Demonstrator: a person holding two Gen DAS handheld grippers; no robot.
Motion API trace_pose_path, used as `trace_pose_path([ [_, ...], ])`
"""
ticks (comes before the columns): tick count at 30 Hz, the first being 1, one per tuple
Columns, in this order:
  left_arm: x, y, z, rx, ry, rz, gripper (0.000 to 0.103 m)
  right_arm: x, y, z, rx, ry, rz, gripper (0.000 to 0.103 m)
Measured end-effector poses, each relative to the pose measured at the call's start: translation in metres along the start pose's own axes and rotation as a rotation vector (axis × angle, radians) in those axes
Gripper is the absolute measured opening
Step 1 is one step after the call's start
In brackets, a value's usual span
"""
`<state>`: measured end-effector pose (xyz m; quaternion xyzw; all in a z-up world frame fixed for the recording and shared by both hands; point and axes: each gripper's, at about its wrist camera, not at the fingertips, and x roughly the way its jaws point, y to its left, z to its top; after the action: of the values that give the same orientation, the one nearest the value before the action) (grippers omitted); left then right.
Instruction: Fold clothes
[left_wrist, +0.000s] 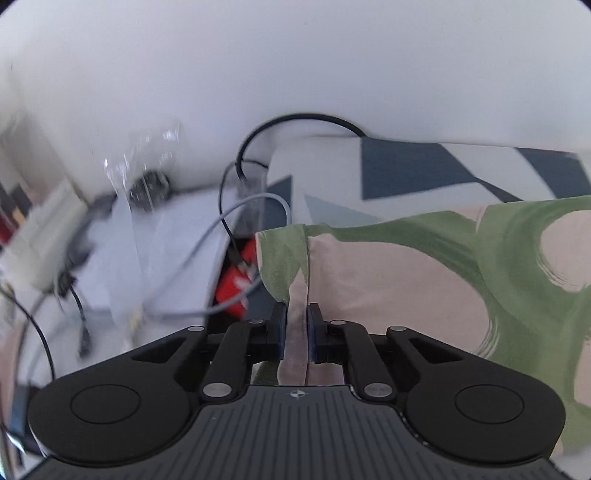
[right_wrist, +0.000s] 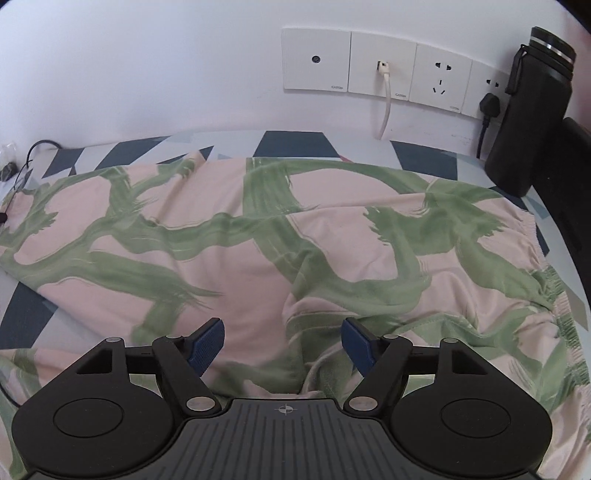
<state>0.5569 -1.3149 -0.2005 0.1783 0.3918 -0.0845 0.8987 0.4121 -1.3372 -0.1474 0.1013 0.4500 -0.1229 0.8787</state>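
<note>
- Item: trousers, pink cloth with green brush-stroke print, gathered waistband at the right. Location: spread across the table, which wears a blue-and-white geometric cover; one leg runs off toward the left, and a bunched seam area lies just in front of the right gripper.
- Left gripper: jaws narrow, pinched on a raised fold at the hem end of the trousers; the cloth runs up between the blue pads.
- Right gripper: jaws wide, nothing between them; it hangs over the crumpled near part of the trousers, clear of the cloth as far as can be seen.
- Surroundings, right: wall sockets with a white cable plugged in; a black bottle standing at the far right corner of the table.
- Surroundings, left: loose cables, a red object and clear plastic wrap just beyond the table edge; this part is blurred.
- Step in hand, as judged: taking hold for a fold. One end is gripped, the other not yet.
- Next move calls for: the right jaws to settle on a matching edge or the waistband side, then both ends carried over together so the layers meet evenly.
- Caution: the pinched hem sits near the cables; a wide sweep could snag them.
</note>
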Motion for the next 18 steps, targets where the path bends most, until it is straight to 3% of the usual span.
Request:
trace_pose_path([
  [2,0.004,0.008,0.013,-0.035,-0.005,0.035,0.014,0.002,0.002,0.002,-0.004,0.000,0.000,0.068],
  [4,0.004,0.016,0.023,-0.055,-0.009,0.061,0.024,0.003,0.003,0.003,-0.015,-0.008,-0.005,0.068],
  [6,-0.003,0.023,0.024,-0.057,-0.004,0.036,0.057,0.004,0.003,0.003,-0.026,-0.016,-0.019,0.069],
  [8,-0.016,0.032,0.021,-0.062,-0.008,-0.035,0.063,0.007,-0.003,0.001,-0.025,-0.012,-0.038,0.071],
  [11,-0.040,0.047,0.005,-0.142,0.028,-0.128,0.063,0.013,-0.014,-0.004,0.010,0.013,-0.061,0.071],
  [14,-0.058,0.070,-0.024,-0.411,0.118,-0.245,0.062,0.018,-0.025,-0.011,0.055,0.038,-0.068,0.071],
  [17,-0.053,0.080,-0.061,-0.677,0.225,-0.309,0.036,0.022,-0.027,-0.017,0.071,0.045,-0.070,0.073],
  [18,-0.050,0.080,-0.068,-0.720,0.235,-0.312,0.036,0.023,-0.025,-0.018,0.064,0.041,-0.075,0.075],
])
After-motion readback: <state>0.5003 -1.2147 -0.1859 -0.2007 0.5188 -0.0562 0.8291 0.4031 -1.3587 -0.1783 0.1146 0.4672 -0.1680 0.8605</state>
